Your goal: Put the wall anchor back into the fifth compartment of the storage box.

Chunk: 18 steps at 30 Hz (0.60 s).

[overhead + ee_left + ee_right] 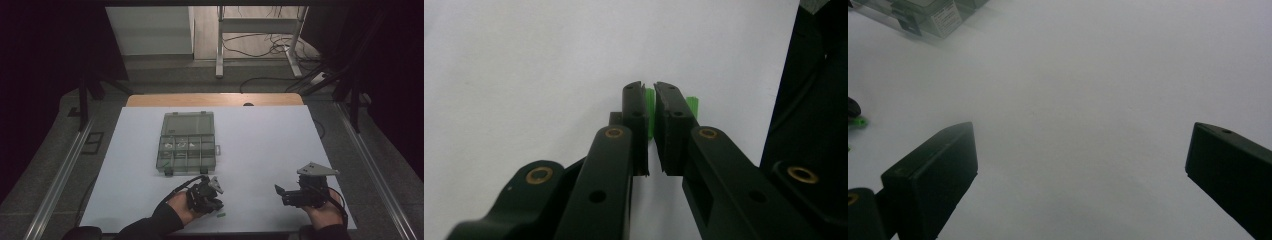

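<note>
Left gripper (649, 95) is closed on a small green piece (650, 107), low over the white table sheet (270, 145). In the left gripper view the jaws stand almost together, with green showing in the narrow gap and more green past the right-hand jaw, so the piece is probably pinched near 1 end, not at its middle. In the high view a green sliver (220, 215) lies on the sheet just right of the left hand (187, 205), at the near edge. I can't tell if that sliver is the held piece's free end or a 2nd one.

Right gripper (1080, 150) is wide open with nothing between its jaws. It sits at the near right, well apart from the left one, with bare sheet ahead of it.

Doing this step well, my read:
- Confirm the pinch before lifting; a thin piece can pivot or slip.
- Lift straight up. Dragging across the sheet could twist it out.
- Keep the jaws level so the long end doesn't catch.

Surroundings:
- Clear compartment box (187, 142) sits far of the left hand, lid (189, 122) open and tipped back. Some of its cells hold small pale parts; what they are is too small to tell.
- The box's near wall stands between the gripper and the cells, so the piece probably has to go over it.
- The path between is otherwise bare sheet. The right gripper is out of the way.
</note>
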{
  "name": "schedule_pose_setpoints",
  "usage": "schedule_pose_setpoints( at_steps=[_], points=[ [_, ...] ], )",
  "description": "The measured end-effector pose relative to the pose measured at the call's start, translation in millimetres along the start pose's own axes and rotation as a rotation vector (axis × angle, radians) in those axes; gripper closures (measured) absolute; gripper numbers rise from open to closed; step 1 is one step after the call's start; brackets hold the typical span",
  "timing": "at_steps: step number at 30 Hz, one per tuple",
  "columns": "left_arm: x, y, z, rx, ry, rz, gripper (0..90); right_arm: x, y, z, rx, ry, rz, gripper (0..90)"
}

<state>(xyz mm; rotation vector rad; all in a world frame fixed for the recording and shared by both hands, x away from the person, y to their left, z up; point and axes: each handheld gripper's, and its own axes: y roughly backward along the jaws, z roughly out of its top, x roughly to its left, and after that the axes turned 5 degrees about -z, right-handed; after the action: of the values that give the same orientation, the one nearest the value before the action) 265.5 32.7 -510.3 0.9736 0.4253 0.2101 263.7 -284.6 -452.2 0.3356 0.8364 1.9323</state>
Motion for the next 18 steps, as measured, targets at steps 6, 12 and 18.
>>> schedule_pose_setpoints(
  at_steps=[6,12,18],
  points=[
    [3.5,9.0,0.1,-0.013,0.003,0.014,84.7,0.0,0.1,0.0,-0.002,0.001,-0.002,0.7],
    [10.1,21.8,-1.8,-0.038,0.022,0.032,84.7,0.1,0.3,-0.1,-0.001,0.000,-0.003,0.7],
    [16.5,33.5,-4.2,-0.056,0.038,0.053,84.7,0.3,0.2,-0.1,0.000,0.000,-0.002,0.7]
  ],
)
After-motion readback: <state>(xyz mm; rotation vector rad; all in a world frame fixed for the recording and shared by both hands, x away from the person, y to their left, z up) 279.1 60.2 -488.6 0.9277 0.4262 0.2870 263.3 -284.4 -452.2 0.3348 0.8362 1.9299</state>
